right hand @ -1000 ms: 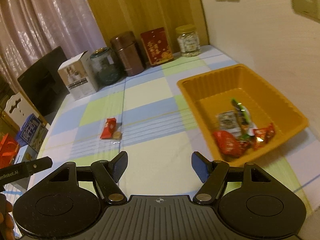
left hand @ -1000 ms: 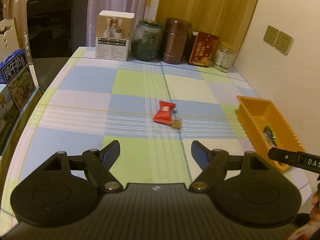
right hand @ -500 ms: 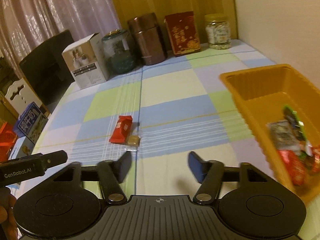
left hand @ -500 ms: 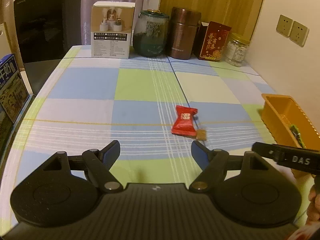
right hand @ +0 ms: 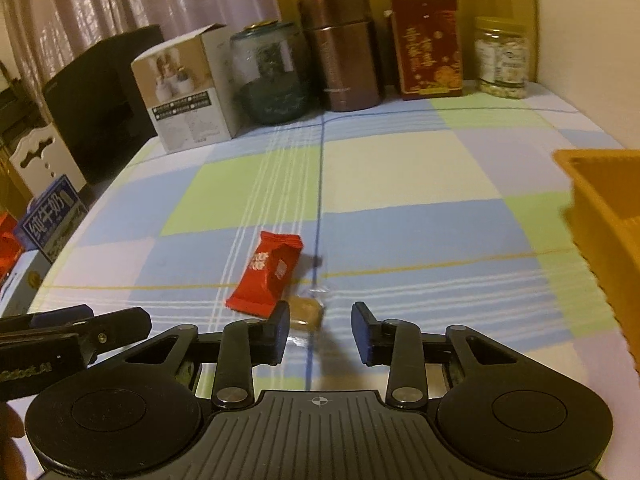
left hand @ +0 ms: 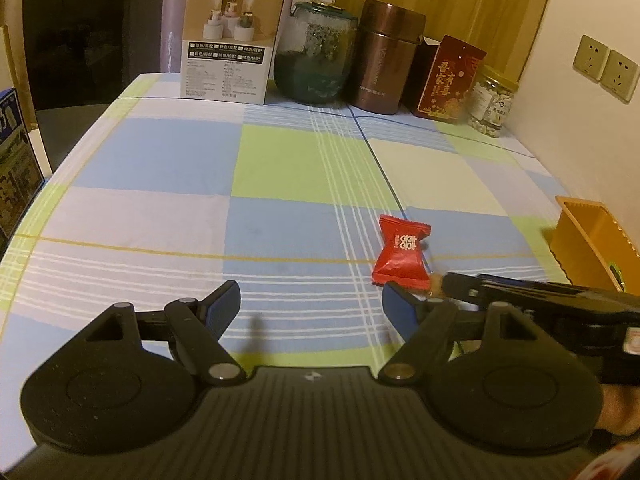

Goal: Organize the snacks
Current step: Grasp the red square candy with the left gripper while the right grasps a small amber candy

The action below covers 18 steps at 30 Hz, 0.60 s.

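My right gripper (right hand: 320,332), jaws narrowed but still spread, has reached the small brown candy (right hand: 306,312) at lower centre; left gripper (left hand: 310,306) spread, idle

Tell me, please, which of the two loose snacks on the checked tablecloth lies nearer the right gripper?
The small brown candy in clear wrap, just ahead of the open right gripper; the red foil packet lies beyond it.

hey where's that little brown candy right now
In the right wrist view the brown candy lies on the checked tablecloth, touching the red snack packet's near corner, just ahead of the open right gripper.
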Motion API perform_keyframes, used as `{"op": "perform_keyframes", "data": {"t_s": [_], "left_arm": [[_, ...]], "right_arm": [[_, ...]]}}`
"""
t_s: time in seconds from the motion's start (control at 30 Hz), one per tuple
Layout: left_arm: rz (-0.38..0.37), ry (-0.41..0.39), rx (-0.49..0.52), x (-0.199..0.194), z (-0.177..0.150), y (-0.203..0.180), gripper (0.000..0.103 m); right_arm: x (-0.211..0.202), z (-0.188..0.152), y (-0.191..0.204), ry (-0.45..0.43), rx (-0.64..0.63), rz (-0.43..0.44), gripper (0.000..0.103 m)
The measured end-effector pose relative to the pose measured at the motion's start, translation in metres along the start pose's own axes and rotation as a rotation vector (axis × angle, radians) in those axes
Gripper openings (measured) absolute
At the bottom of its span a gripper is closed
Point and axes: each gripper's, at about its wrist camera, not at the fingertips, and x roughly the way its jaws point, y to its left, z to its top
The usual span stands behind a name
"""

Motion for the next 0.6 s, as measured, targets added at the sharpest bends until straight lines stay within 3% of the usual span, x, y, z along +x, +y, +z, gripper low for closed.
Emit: {"op": "perform_keyframes", "data": {"t_s": [0.3, 0.47, 0.6], "left_arm": [[0.026, 0.008, -0.001, 0.006, 0.001, 0.010, 0.076], [0.019, 0.012, 0.006, 0.007, 0.001, 0.009, 0.076], [0.000, 0.014, 0.009, 0.009, 0.000, 0.006, 0.076]], "right_arm": [[0.021, -0.012, 0.023, -0.020, -0.132, -0.041, 0.035], [0.022, -0.018, 0.028, -0.019, -0.194, -0.053, 0.023], [0.012, -0.015, 0.019, -0.031, -0.170, -0.053, 0.021]]}}
